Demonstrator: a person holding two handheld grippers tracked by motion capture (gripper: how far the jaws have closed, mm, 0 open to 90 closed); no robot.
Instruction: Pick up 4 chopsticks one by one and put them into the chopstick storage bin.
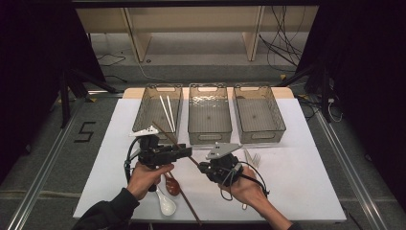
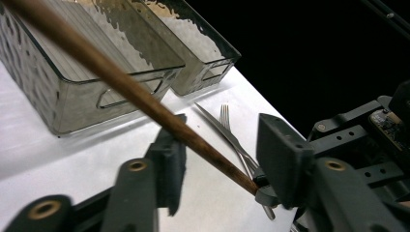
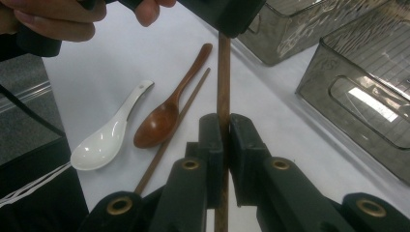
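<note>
A long brown wooden chopstick [image 1: 165, 134] slants in the air from above the left bin down toward the table's middle. My right gripper [image 1: 206, 167] is shut on its lower end. In the right gripper view its pads [image 3: 212, 140] squeeze the chopstick [image 3: 223, 77]. My left gripper [image 1: 184, 152] sits further up the same stick. In the left gripper view the chopstick [image 2: 121, 79] runs slantwise through the wide gap of my left gripper [image 2: 220, 154], resting against one pad [image 2: 169, 154]. The other pad stands apart from it, so the jaws are open around it.
Three clear bins [image 1: 163, 86] [image 1: 207, 86] [image 1: 252, 87] line the far side of the white mat. The left one holds white chopsticks [image 1: 166, 112]. A white spoon [image 3: 104, 142], a wooden spoon [image 3: 159, 123] and another brown chopstick [image 3: 179, 121] lie near the front; a fork [image 2: 225, 116] lies by the right gripper.
</note>
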